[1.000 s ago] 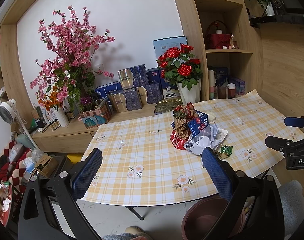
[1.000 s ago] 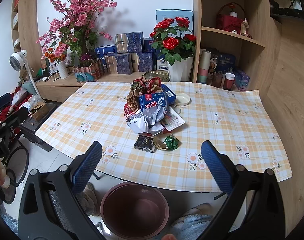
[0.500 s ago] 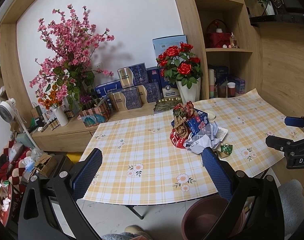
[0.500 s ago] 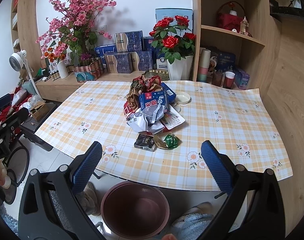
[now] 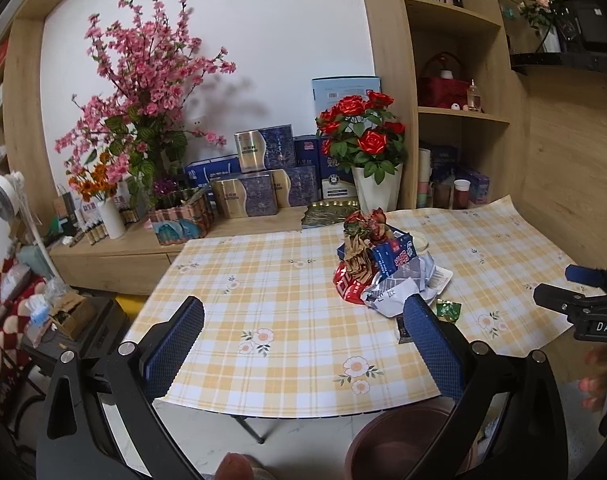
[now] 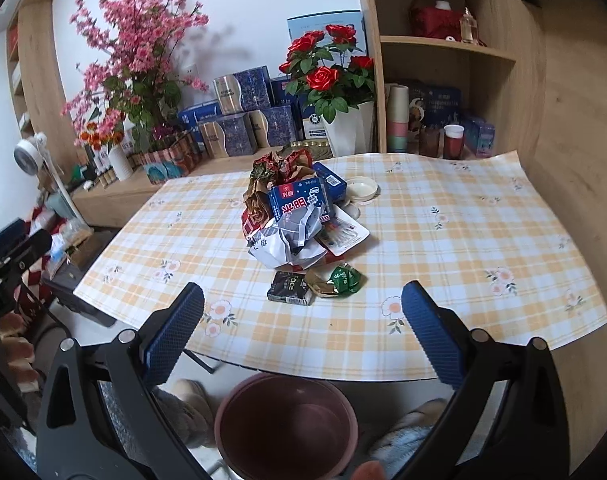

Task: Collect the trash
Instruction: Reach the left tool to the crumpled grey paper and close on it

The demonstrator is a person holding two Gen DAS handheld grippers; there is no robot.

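Note:
A heap of trash (image 6: pixel 295 216) lies mid-table: crumpled white paper, a blue carton, brown and red wrappers. In front of it lie a small black box (image 6: pixel 290 293) and a green foil wrapper (image 6: pixel 345 279). The heap also shows in the left wrist view (image 5: pixel 383 268). A brown bin (image 6: pixel 287 426) stands on the floor below the table's front edge. My right gripper (image 6: pixel 301 336) is open and empty, above the bin and short of the black box. My left gripper (image 5: pixel 303 344) is open and empty over the table's front left part.
The table has a yellow checked cloth (image 6: pixel 463 248). A white dish (image 6: pixel 361 189) sits behind the heap. A vase of red roses (image 6: pixel 331 80), gift boxes and pink blossoms (image 6: pixel 135 40) line the back counter. Wooden shelves (image 6: pixel 451 48) stand at the right. Slippered feet show beside the bin.
Both grippers have moved a little closer to the table and the trash heap. Both stay open. Nothing on the table has moved.

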